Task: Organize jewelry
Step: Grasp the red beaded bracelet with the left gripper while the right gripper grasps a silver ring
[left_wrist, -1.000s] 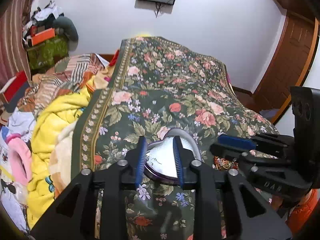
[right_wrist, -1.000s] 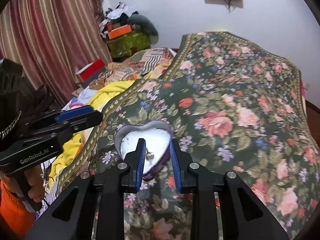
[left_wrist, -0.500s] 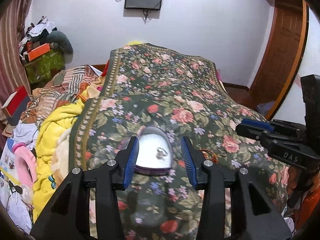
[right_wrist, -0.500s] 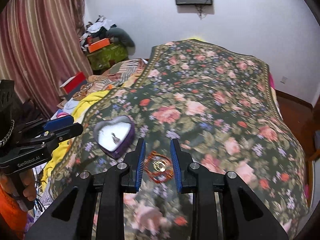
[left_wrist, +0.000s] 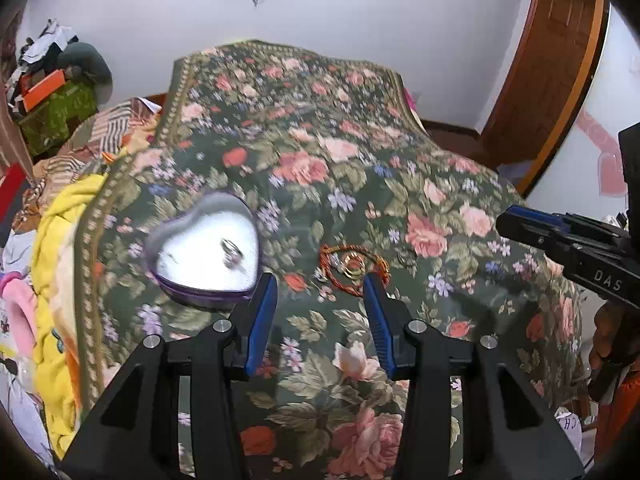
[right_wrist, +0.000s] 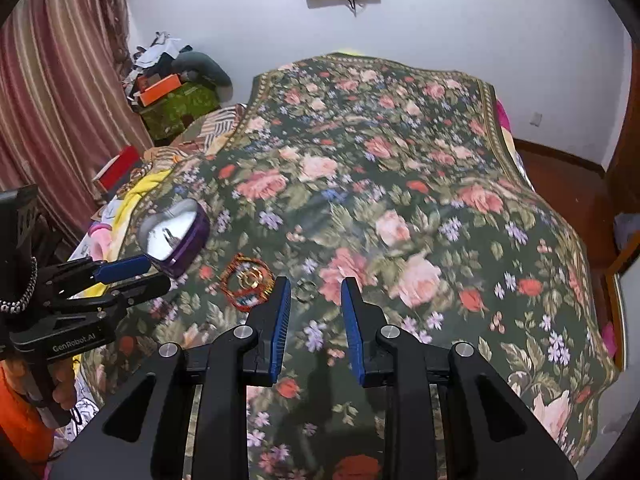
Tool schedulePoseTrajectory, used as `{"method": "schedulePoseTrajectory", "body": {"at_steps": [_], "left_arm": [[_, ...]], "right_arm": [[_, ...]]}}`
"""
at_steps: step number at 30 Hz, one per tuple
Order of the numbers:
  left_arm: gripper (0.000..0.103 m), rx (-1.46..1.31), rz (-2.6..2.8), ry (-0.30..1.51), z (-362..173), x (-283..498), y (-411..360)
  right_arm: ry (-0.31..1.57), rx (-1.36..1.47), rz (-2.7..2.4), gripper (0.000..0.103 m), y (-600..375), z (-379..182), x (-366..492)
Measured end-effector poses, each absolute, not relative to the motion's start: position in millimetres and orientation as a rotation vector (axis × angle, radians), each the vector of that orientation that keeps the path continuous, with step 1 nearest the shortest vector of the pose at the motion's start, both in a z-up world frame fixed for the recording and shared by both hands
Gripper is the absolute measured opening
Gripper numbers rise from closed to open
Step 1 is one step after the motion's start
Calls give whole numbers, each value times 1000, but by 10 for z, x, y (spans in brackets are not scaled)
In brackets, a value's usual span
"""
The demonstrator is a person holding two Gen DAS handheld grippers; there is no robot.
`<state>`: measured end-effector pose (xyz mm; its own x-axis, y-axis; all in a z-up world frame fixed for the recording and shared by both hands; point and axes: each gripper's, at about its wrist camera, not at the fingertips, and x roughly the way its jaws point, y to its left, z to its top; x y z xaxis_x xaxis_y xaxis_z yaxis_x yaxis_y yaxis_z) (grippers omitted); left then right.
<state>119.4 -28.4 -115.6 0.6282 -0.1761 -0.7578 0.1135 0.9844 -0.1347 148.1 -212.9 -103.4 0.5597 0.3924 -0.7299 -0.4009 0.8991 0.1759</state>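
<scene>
A purple heart-shaped tin (left_wrist: 204,252) lies open on the floral bedspread, with a small ring (left_wrist: 231,251) inside; it also shows in the right wrist view (right_wrist: 176,236). To its right lie red-and-gold bangles (left_wrist: 354,268) with gold rings inside, seen too in the right wrist view (right_wrist: 246,282). A thin dark ring (right_wrist: 306,291) lies just right of them, also in the left wrist view (left_wrist: 406,258). My left gripper (left_wrist: 320,304) is open and empty, just short of the bangles. My right gripper (right_wrist: 314,306) is open and empty, just behind the thin ring.
The floral bedspread (right_wrist: 400,184) covers the bed. A yellow blanket (left_wrist: 60,240) and loose clothes lie along the left edge. A pile of boxes and bags (right_wrist: 172,96) stands by the curtain. A wooden door (left_wrist: 548,60) is at the right.
Both grippers drew back and shifted right from over the heart tin. A ring now lies in the tin. The left jaws opened wider; bangles and thin ring came into view.
</scene>
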Motion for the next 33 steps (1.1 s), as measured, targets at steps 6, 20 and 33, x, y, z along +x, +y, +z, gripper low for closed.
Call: {"method": "schedulePoseTrajectory", "body": {"at_steps": [6,20,33], "left_arm": [[44,-70,-200,943,-1391,1266,-436],[44,-96,-224,975,-1603,1557,-470],[21,-80,-187,994,-1799,1806,-366]], "right_arm": [[911,-17,471,24,-2147,-1221,1541],[1030,-211,537,24,-1726,-1610,1823],[1074,-199,570,24,-1683,-1677,1963]]}}
